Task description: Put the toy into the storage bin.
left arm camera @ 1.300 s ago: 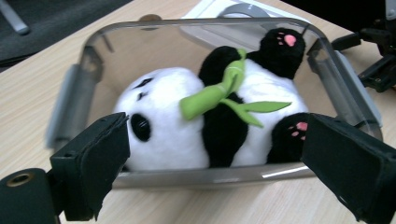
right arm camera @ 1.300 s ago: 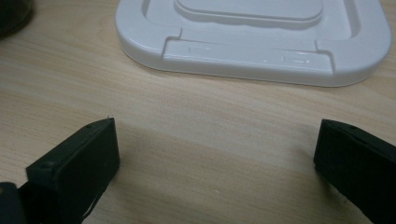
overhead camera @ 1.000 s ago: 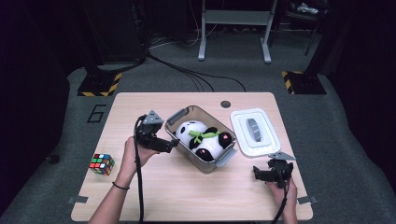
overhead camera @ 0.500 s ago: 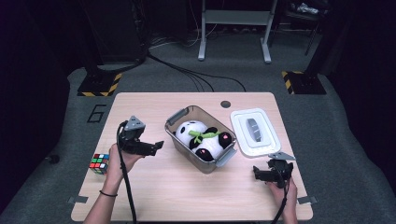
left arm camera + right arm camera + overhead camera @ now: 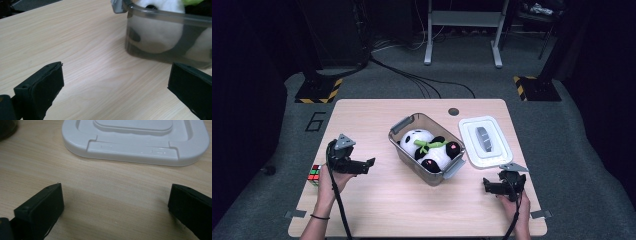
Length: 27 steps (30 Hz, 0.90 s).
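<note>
A clear grey box [image 5: 408, 161] stands open mid-table with a black-and-white panda plush [image 5: 422, 142] inside. Its white lid [image 5: 484, 140] lies flat to the right. My left gripper [image 5: 366, 166] hovers low over the table left of the box, pointing at it. Its jaws have just been opening and stand open with nothing between them. In the left gripper view the gripper [image 5: 116, 72] faces the box wall [image 5: 162, 50], with bare wood between the jaws. My right gripper [image 5: 488, 186] rests open near the front right; its own view [image 5: 116, 192] looks at the lid [image 5: 135, 142].
A Rubik's cube [image 5: 314, 174] sits at the table's left edge, just behind my left hand. A dark cable hole [image 5: 453, 111] marks the far edge of the wooden table [image 5: 372, 115]. Cables and stand legs lie on the floor beyond.
My left gripper has drawn back from the box toward the table's left side and dropped lower. The right gripper, box, plush and lid have stayed put.
</note>
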{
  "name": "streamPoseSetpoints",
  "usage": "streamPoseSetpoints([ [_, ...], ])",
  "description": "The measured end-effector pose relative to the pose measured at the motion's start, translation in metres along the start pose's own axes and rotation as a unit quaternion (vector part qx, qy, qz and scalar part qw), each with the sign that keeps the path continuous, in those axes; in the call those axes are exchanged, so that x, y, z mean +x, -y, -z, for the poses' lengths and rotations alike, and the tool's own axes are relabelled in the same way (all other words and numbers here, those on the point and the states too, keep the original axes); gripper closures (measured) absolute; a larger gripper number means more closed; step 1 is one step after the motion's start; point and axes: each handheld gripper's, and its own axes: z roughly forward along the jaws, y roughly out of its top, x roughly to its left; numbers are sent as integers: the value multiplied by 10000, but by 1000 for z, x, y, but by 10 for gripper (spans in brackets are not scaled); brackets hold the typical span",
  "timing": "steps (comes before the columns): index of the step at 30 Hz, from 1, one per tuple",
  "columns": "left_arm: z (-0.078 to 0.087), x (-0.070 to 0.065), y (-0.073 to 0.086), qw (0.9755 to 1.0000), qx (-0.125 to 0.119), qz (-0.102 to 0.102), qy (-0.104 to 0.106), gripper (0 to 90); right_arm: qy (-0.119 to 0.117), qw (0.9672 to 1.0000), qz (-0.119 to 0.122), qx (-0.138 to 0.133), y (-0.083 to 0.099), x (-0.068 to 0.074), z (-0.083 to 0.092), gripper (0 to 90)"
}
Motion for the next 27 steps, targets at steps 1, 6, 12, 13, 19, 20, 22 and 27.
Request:
streamPoseSetpoints([
  [1, 1, 2, 2, 10000, 12, 17, -22, 2, 0, 10000, -1, 2, 0, 0, 0, 0],
  [6, 5, 8, 14, 9998, -24, 114, -176, 0, 1, 10000, 1, -1, 0, 0, 0, 0],
  [12, 9, 17, 28, 9988, -63, 227, -418, 0, 4, 10000, 0, 3, 0, 0, 0, 0],
  [13, 10, 19, 30, 9986, -76, 249, -465, 0, 4, 10000, 1, 4, 0, 0, 0, 0],
  [19, 17, 33, 42, 9960, -161, 407, -783, 0, 2, 10000, -1, -1, 0, 0, 0, 0],
  [20, 18, 36, 44, 9953, -186, 437, -844, 0, 5, 10000, 0, 7, 0, 0, 0, 0],
  [22, 21, 42, 48, 9947, -190, 506, -875, 0, 5, 10000, -1, 6, 0, 0, 0, 0],
  [27, 28, 54, 60, 9924, -226, 631, -1031, 0, 5, 10000, 0, 3, 0, 0, 0, 0],
])
